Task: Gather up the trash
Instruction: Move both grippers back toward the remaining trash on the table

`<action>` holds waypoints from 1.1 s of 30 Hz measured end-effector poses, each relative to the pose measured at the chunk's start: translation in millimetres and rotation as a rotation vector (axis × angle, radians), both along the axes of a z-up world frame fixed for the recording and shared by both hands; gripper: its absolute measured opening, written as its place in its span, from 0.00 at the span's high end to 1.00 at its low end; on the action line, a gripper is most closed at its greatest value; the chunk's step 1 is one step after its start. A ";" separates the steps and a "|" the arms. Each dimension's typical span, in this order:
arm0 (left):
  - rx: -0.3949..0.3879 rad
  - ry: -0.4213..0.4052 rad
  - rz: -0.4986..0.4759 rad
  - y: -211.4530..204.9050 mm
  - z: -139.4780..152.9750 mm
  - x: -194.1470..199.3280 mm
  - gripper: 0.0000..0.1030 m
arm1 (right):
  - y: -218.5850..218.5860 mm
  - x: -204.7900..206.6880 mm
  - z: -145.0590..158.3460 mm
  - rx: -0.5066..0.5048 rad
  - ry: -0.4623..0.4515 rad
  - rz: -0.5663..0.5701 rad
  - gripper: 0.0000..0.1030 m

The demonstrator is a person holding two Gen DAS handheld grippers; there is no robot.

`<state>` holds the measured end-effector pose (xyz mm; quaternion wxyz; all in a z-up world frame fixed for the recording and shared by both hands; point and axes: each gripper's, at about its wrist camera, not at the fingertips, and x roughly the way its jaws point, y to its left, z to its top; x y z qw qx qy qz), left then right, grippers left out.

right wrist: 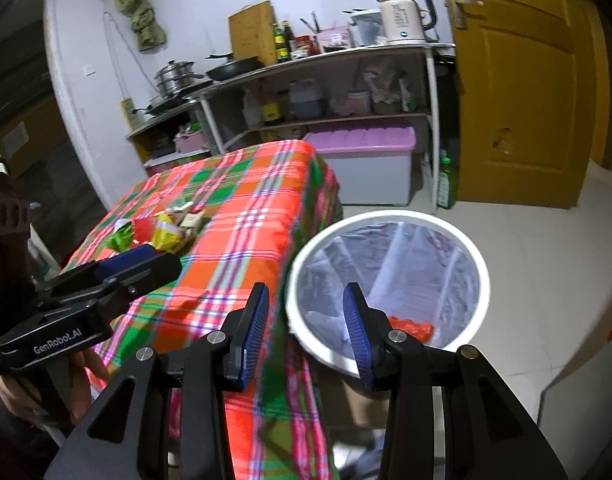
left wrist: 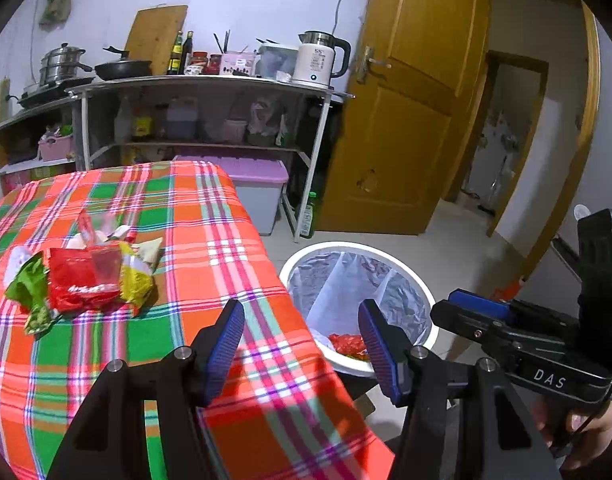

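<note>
A heap of crumpled wrappers, red point(left wrist: 82, 284), green point(left wrist: 28, 296) and yellow point(left wrist: 136, 280), lies on the plaid tablecloth point(left wrist: 210, 232); the heap also shows in the right wrist view point(right wrist: 158, 232). A white bin point(left wrist: 425, 292) with a clear liner stands on the floor beside the table and holds a red wrapper point(left wrist: 347, 344). My left gripper point(left wrist: 302, 320) is open and empty over the table's right edge. My right gripper point(right wrist: 306, 300) is open and empty above the bin rim point(right wrist: 479, 256), with the red wrapper point(right wrist: 411, 328) below it.
A metal shelf point(left wrist: 210, 84) with pots, bottles and a kettle point(left wrist: 319, 60) stands behind the table. A lidded storage box point(left wrist: 262, 184) and a green bottle point(left wrist: 309, 216) sit on the floor. An orange door point(left wrist: 409, 100) stands open at right.
</note>
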<state>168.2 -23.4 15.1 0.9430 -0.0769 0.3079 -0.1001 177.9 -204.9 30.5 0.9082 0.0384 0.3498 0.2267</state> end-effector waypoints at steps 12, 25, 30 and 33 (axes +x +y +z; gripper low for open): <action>0.013 -0.011 0.102 39.4 -2.8 -24.4 0.43 | 29.5 -5.5 0.9 -0.007 0.000 0.070 0.61; -0.010 0.005 0.250 102.7 -10.9 -41.3 0.43 | 64.1 -2.1 -2.7 -0.011 0.018 0.137 0.61; -0.007 0.005 0.296 122.3 -10.9 -45.5 0.43 | 80.1 0.9 -0.9 -0.013 0.013 0.165 0.61; -0.004 0.001 0.324 134.5 -9.7 -47.6 0.43 | 90.9 4.0 -1.8 -0.015 0.016 0.185 0.61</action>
